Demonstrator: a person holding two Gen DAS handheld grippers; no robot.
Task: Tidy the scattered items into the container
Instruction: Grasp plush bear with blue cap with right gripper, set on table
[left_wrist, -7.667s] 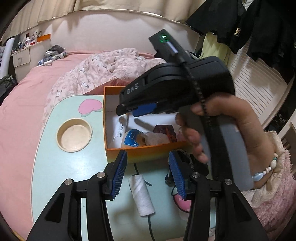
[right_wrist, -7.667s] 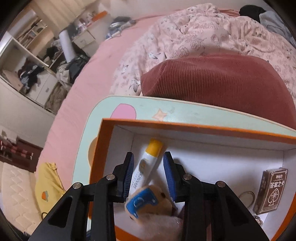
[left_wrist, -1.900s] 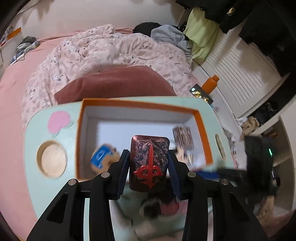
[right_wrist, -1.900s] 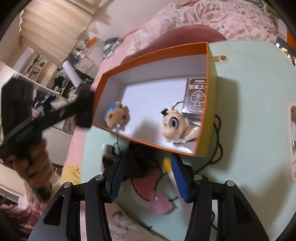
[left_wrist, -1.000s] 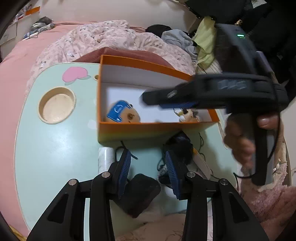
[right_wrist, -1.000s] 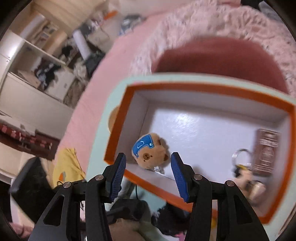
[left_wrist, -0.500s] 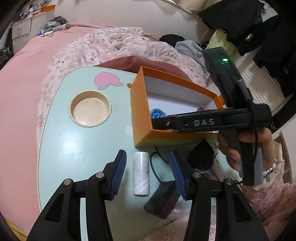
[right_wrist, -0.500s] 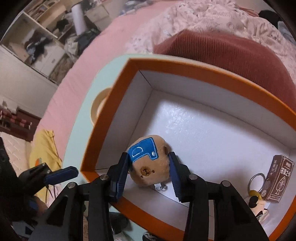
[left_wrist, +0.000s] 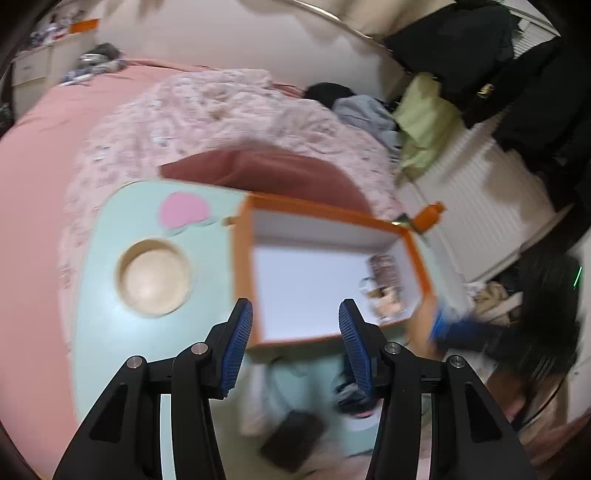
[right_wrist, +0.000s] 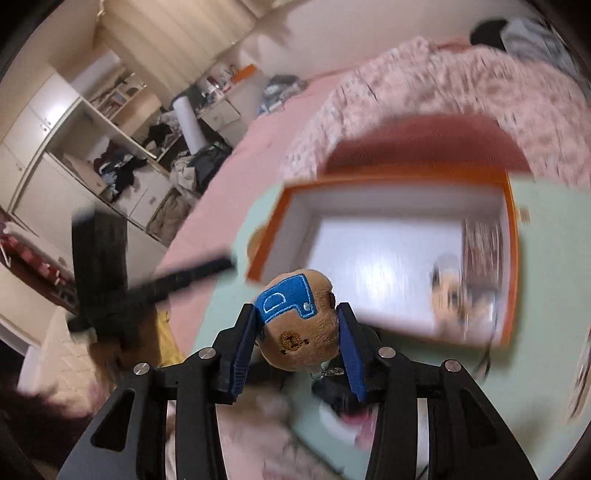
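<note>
While blur smears the orange box (right_wrist: 511, 258), right tongs (right_wrist: 297, 334) clamp a plush toy (right_wrist: 299, 325); left tongs (left_wrist: 293, 338) gape, holding nothing.

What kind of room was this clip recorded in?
Most likely a bedroom. A pink bed with a floral quilt sits behind the small mint table, clothes hang at the right, and cluttered storage shelves line the far wall.

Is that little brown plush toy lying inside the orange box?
No, the plush toy is clamped in the right gripper, outside the orange box.
</note>
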